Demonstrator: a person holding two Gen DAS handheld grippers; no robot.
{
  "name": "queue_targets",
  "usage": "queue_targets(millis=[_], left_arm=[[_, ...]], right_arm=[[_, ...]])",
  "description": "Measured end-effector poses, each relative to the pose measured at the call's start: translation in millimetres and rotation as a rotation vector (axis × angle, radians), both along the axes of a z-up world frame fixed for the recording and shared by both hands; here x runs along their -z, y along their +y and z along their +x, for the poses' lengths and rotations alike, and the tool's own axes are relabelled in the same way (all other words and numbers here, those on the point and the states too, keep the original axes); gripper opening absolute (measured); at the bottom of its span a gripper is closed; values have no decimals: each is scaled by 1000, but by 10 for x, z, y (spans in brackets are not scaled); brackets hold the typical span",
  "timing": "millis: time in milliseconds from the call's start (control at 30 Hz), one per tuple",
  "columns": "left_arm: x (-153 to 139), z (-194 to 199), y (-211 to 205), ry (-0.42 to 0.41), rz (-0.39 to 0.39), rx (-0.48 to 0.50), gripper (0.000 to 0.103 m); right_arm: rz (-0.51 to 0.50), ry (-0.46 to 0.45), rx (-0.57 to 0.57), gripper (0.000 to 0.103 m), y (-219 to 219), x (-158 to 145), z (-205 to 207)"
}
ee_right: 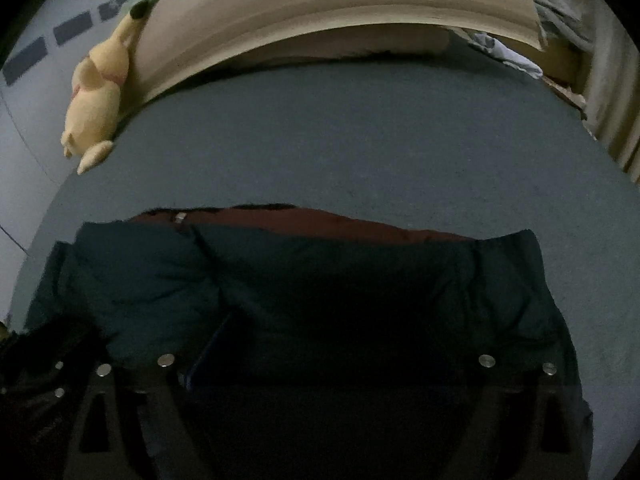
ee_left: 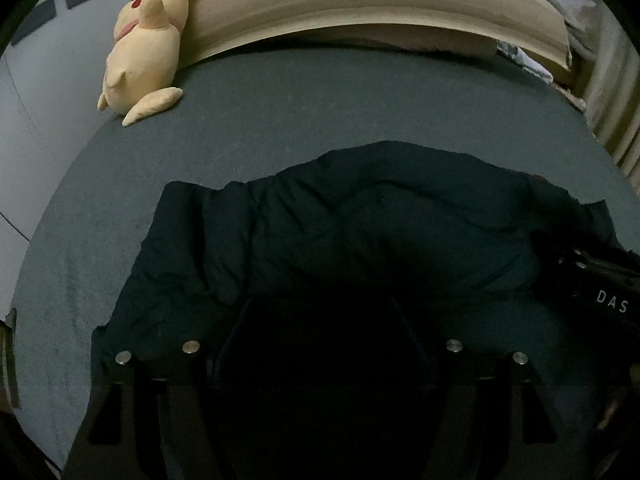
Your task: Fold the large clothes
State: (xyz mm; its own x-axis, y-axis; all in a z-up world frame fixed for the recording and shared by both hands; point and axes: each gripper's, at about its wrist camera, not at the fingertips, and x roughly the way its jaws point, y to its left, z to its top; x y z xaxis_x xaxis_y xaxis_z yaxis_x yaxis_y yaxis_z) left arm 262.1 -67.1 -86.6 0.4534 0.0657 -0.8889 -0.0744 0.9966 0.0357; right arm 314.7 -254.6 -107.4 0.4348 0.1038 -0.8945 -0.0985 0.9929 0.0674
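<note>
Yellow plush toy (ee_left: pixel 140 52) far left against wooden headboard (ee_left: pixel 360 4), well apart from jacket. Dark teal padded jacket (ee_left: pixel 340 232) bunched on grey bed sheet (ee_left: pixel 320 96) mid-frame, maroon lining (ee_right: pixel 320 224) showing along far edge in right view. Left gripper (ee_left: pixel 320 344) & right gripper (ee_right: pixel 324 360) low over jacket's near edge, side by side; fingertips lost in shadow, so can't tell if clenched or released.

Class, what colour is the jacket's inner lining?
Dark red lining, clearest in the right wrist view.
</note>
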Motion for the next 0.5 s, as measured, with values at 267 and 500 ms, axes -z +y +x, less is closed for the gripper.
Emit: queue_targets(millis=[267,500], left_arm=[[-112,-68,-56,4,23,-2,71],[-568,-572,-151,-87,20,39,71]], right_arm=[[26,-32,19,94,41,-195,-98],[78,-203,-45,95,44,-971,-1119]])
